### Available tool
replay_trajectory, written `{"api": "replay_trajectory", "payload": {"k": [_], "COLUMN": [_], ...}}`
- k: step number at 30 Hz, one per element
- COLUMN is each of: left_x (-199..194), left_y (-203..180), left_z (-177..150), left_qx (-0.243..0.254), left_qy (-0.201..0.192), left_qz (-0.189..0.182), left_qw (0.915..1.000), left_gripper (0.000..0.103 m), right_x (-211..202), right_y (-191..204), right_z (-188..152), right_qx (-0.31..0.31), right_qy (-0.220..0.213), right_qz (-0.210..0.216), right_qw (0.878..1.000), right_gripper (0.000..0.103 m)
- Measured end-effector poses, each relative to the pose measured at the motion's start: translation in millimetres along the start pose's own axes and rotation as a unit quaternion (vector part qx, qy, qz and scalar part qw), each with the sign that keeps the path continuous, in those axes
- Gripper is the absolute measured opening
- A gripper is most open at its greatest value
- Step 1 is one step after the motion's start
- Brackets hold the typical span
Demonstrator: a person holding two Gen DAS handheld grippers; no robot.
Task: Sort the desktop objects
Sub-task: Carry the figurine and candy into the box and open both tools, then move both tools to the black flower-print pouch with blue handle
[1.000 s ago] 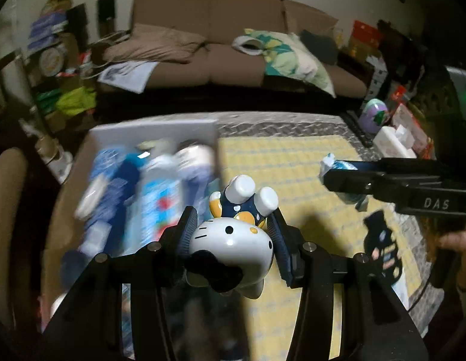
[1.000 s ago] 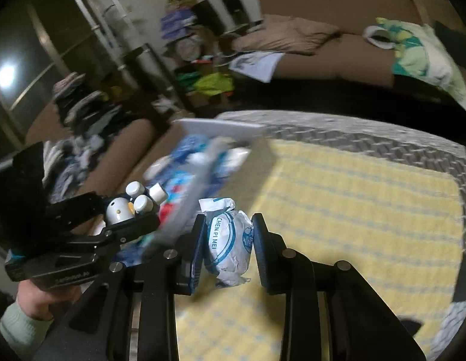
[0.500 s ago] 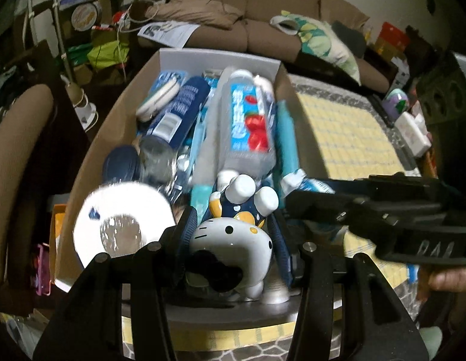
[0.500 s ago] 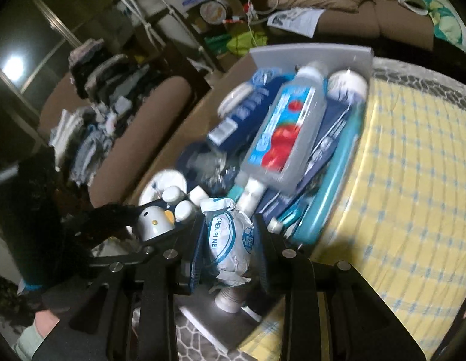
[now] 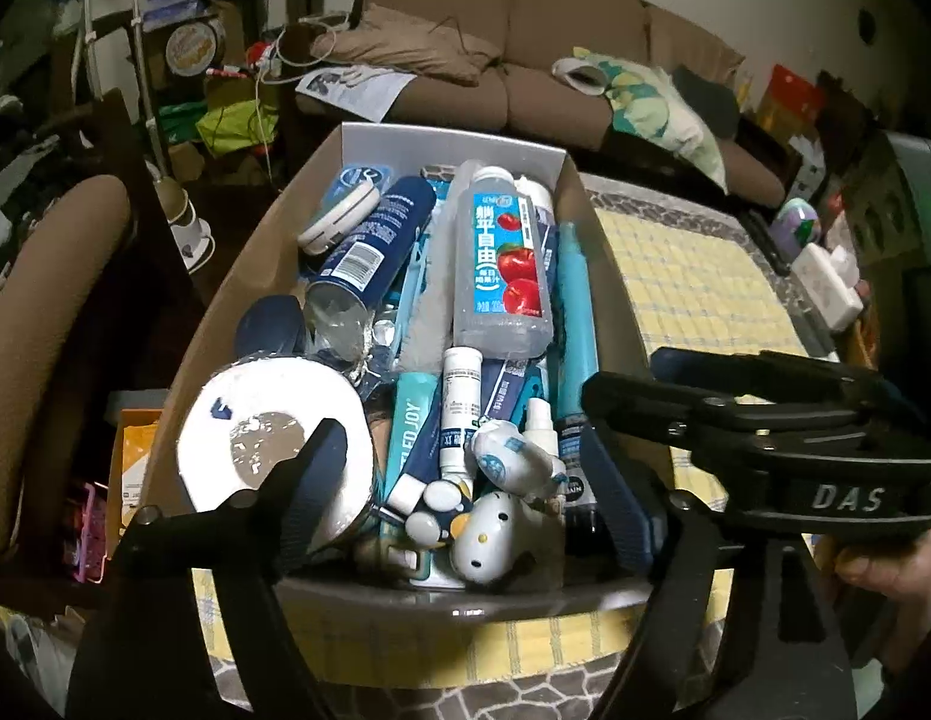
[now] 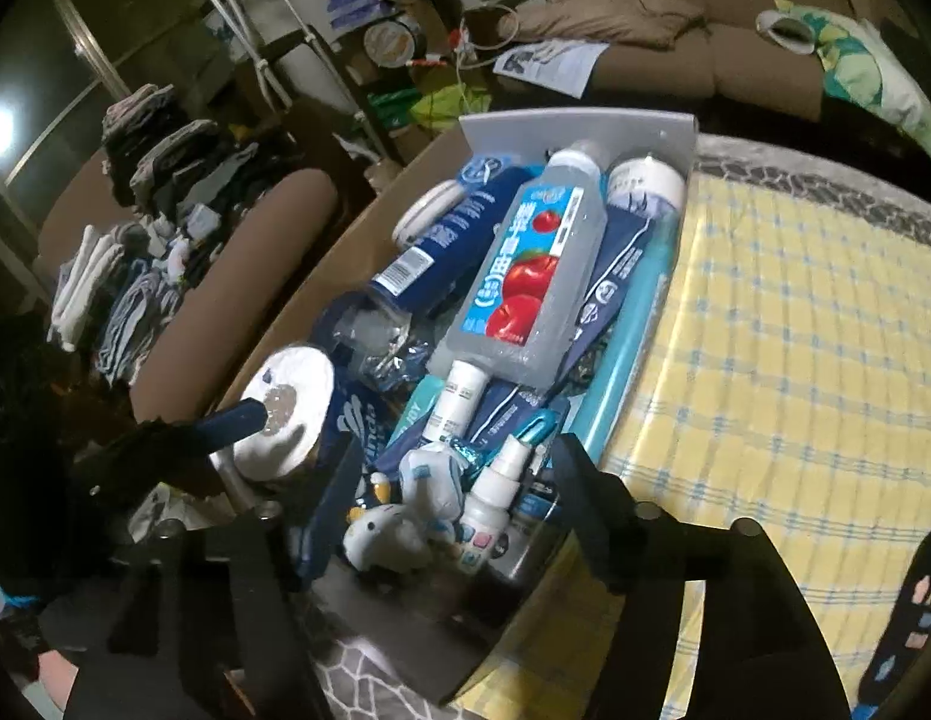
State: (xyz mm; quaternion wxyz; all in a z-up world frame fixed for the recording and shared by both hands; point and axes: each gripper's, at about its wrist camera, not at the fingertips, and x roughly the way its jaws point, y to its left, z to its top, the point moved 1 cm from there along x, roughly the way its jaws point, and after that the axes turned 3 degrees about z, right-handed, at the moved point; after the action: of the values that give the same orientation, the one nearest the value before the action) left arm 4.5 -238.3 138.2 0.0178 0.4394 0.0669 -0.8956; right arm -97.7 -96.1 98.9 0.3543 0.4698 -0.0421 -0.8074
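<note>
From the left wrist view, the left gripper (image 5: 459, 480) hangs over the near end of the box (image 5: 447, 141), its jaws just spread wide and gripping nothing; the cat figurine (image 5: 486, 534) lies loose between them on top of the pile, just beside the wrapped packet (image 5: 513, 459). The box is heaped, so the figurine could roll toward the near wall or slip down between the tubes if a finger clips it as the gripper draws back. The paper roll (image 5: 273, 438) sits right against the left finger (image 5: 312, 486) and could be nudged over the rim. The right gripper (image 5: 633, 420) crosses close on the right side of this view, so the two tools could knock together. From the right wrist view, the right gripper (image 6: 459, 504) is likewise released, jaws freshly parted and empty, with the packet (image 6: 432, 474) and the figurine (image 6: 384, 531) resting below and between its fingers. A small spray bottle (image 6: 495, 492) stands tilted near the right finger and could topple. The juice bottle (image 6: 531, 276) lies high on the heap and might slide if the pile shifts.
</note>
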Motion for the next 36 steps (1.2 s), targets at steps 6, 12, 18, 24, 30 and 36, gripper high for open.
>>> {"api": "replay_trajectory", "payload": {"k": [6,12,18,24,30,36], "left_x": [-25,-49,-56,-35,19,83], "left_y": [1,-29,-92,-175,-255,-314], "left_z": [-1,-10,-29,-48,-70,-80], "left_qx": [-0.008,0.01,0.038,0.081,0.102,0.114], "left_qy": [-0.015,-0.028,-0.023,0.006,0.058,0.094], "left_qz": [-0.001,-0.016,-0.065,-0.103,-0.135,-0.135], "left_qw": [0.9999,0.9994,0.9969,0.9913,0.9838,0.9797], "left_gripper": [0.103,0.103,0.103,0.103,0.103,0.103], "right_x": [-36,-93,-151,-209,-226,-213], "right_y": [1,-23,-85,-166,-245,-301], "right_z": [-5,-31,-75,-120,-163,-186], "right_qx": [-0.001,-0.007,0.032,0.095,0.148,0.175], "right_qy": [-0.022,-0.05,-0.055,-0.08,-0.081,-0.059], "right_qz": [-0.018,-0.06,-0.092,-0.119,-0.141,-0.141], "right_qw": [1.0,0.997,0.994,0.985,0.976,0.973], "right_gripper": [0.097,0.103,0.103,0.103,0.102,0.088]}}
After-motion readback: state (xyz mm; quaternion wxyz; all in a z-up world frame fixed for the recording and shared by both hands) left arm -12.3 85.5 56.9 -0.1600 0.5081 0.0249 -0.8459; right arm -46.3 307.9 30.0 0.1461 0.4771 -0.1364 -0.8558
